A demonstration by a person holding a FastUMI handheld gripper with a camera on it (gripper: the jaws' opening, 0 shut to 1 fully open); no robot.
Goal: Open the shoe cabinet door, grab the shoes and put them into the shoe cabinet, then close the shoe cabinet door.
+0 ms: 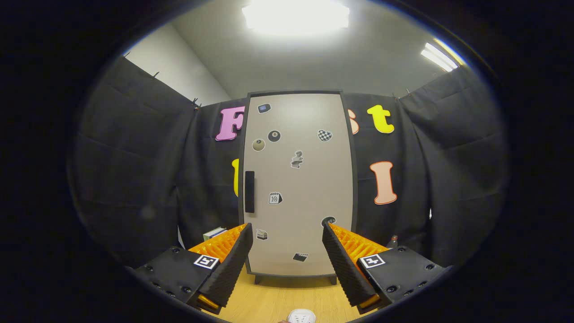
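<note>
Shoe cabinet (298,184) door shut, stickers perhaps unreadable, beyond the gripper (287,251), fingers apart, empty.

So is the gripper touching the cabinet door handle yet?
Apart. In the gripper view the open gripper sits back from the cabinet, the black handle above and beyond its fingers.

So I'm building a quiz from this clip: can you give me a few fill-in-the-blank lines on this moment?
1. The tall beige shoe cabinet door with stickers is ____.
2. The gripper with orange-and-black ridged fingers is ____, holding nothing.
3. The door's black vertical handle sits near the door's ____ edge.
4. The cabinet stands on a light ____ surface.

Missing words: closed; open; left; wooden
</note>
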